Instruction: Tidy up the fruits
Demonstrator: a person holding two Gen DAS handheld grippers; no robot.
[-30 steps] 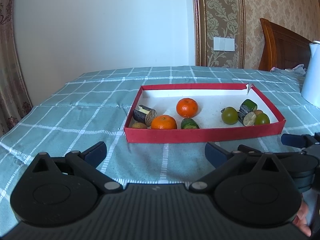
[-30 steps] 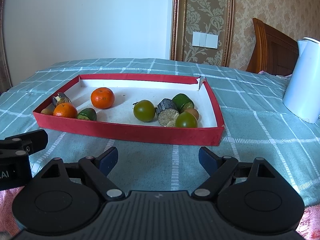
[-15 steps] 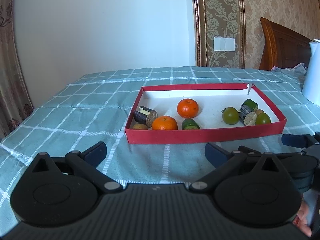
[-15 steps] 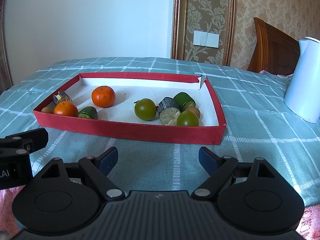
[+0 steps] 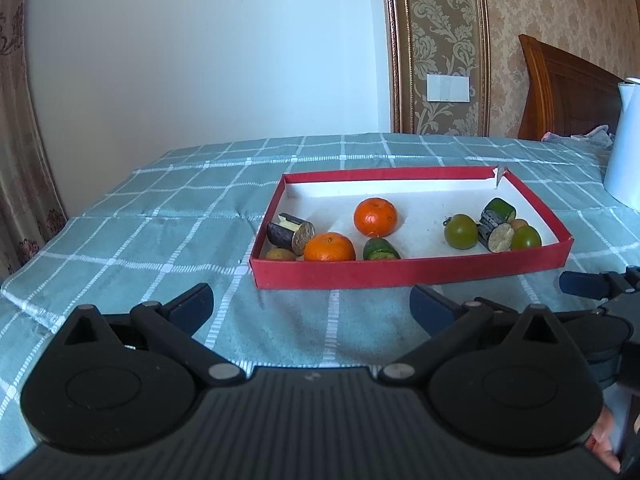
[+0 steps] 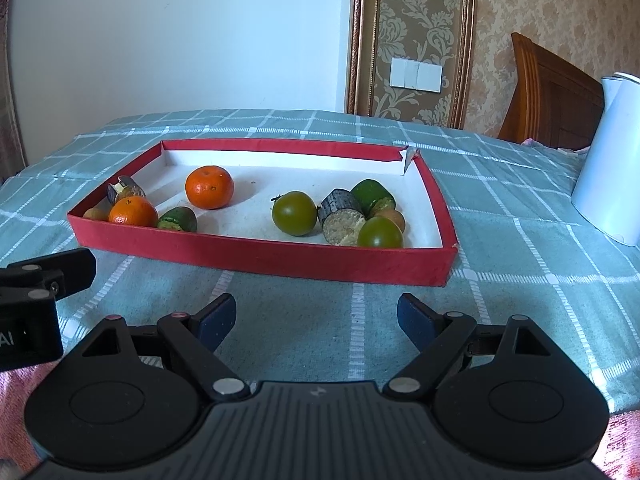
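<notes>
Left gripper (image 5: pixel 311 302) hovers before the red tray (image 5: pixel 408 272) on the bench, jaws wide, empty. Mixed fruit lies in the tray – oranges (image 5: pixel 375 217) left, green tomatoes (image 6: pixel 295 213) right. Right gripper (image 6: pixel 316 314) likewise gapes empty – best to clear the near rim first, then descend onto one round fruit.

A table under a teal cloth with a white check (image 6: pixel 500 248) carries everything. A shallow red tray (image 6: pixel 256 258) with a white floor lies flat on it, holding the fruit. Right of the tray, well apart from it, a white jug (image 6: pixel 610 160) stands upright on the cloth.
</notes>
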